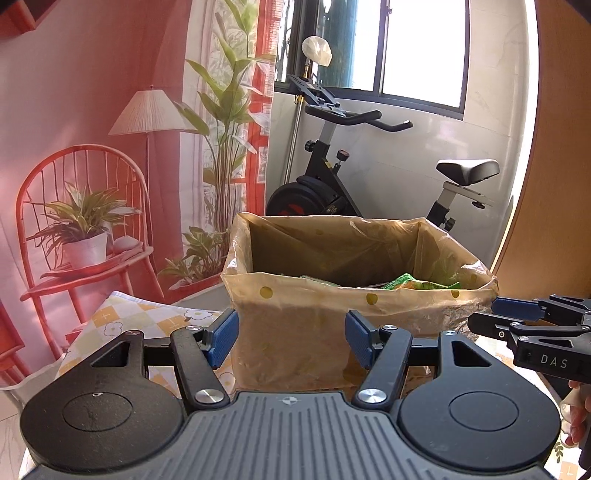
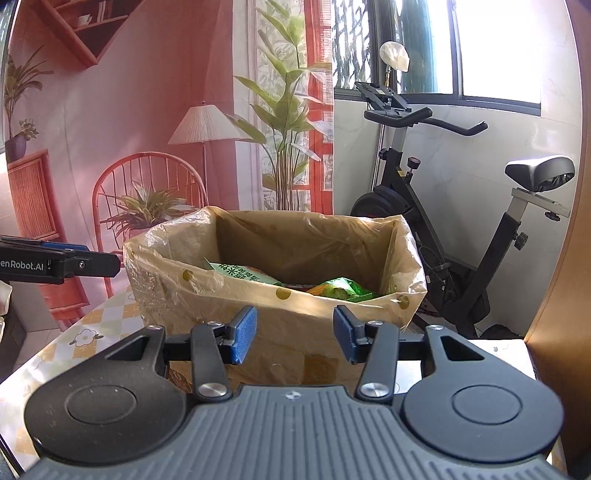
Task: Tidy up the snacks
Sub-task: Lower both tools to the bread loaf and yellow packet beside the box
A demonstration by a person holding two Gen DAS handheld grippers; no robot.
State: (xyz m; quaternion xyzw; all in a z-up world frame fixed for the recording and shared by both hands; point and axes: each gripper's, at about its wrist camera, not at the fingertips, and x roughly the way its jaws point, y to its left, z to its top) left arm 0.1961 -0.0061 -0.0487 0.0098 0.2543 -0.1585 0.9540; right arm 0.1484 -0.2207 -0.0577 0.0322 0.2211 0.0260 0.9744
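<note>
Both the left gripper [image 1: 291, 338] and right gripper [image 2: 294, 339] stand apart, empty, before the lined box [image 2: 280, 306]. Readable lettering: "DAS" and "enRobot.AI" (cut off) on the grippers; the green packet [image 2: 240, 272] bears Chinese characters.

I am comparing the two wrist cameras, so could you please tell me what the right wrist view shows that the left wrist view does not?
Only the right wrist view shows the green packet with white lettering and a wall shelf at top left. Only the left wrist view shows the person's fingers at its right edge. Both share the lined box, green snack packets inside it, the exercise bike and the checked tablecloth.
</note>
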